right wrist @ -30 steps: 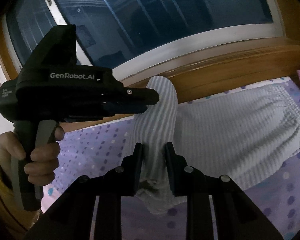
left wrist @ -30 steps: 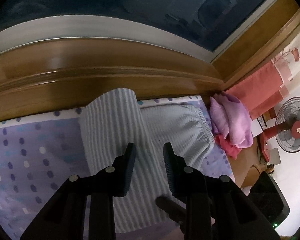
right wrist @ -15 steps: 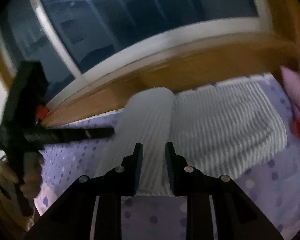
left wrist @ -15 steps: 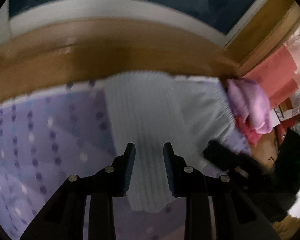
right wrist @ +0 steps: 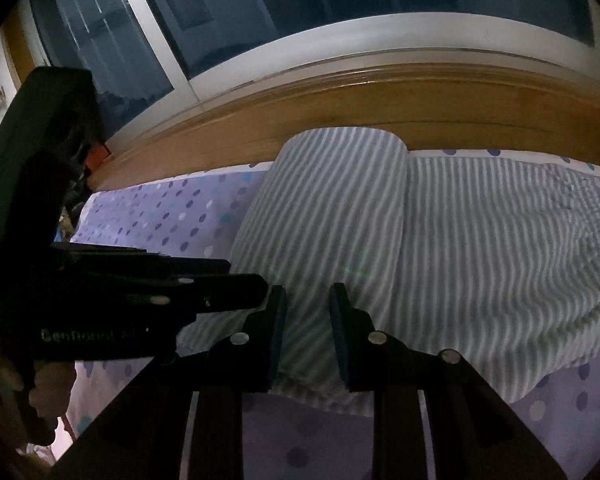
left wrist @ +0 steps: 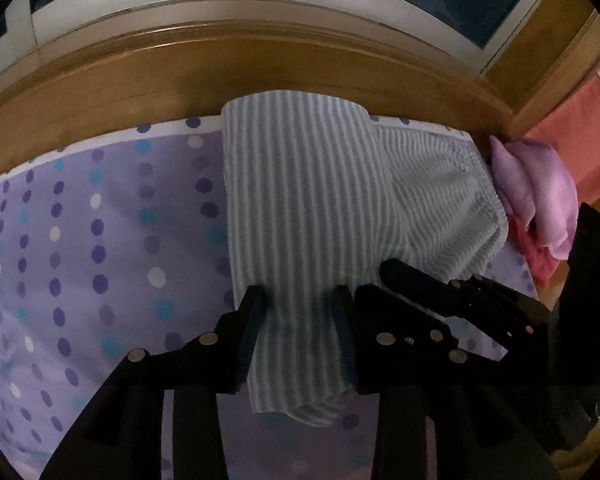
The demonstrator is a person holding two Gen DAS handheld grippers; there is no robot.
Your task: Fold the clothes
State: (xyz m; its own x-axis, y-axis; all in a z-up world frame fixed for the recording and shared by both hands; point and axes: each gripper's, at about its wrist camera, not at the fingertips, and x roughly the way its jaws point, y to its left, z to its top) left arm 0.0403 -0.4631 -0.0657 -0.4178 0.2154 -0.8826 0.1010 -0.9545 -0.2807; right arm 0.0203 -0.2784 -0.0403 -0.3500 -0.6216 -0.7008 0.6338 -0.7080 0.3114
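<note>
Laying the folded leg of the striped trousers [left wrist: 300,208] down is the step we judge ourselves to be in. Nearest us, the left gripper [left wrist: 298,340] has the hem end of that leg between its fingers [left wrist: 250,336], and its jaws are opening, so the pads seem to be coming off the cloth rather than pinching it. Just beside it, the right gripper [right wrist: 306,336] straddles the same hem with the jaws narrower; the fabric runs between its fingers [right wrist: 276,332], but we cannot tell whether they truly press on it.

Beyond the fingers, the leg lies doubled over the rest of the garment on the dotted purple bed sheet [left wrist: 100,240], its fold reaching the wooden bed frame [left wrist: 180,68] at the far edge. The elastic waistband [right wrist: 592,248] sits off to the right, near a pink and purple pile of clothes [left wrist: 536,200].

Next, we reckon both grippers should let the hem settle flat, back clear without dragging it, then take the folded end and bring it toward the waistband.
</note>
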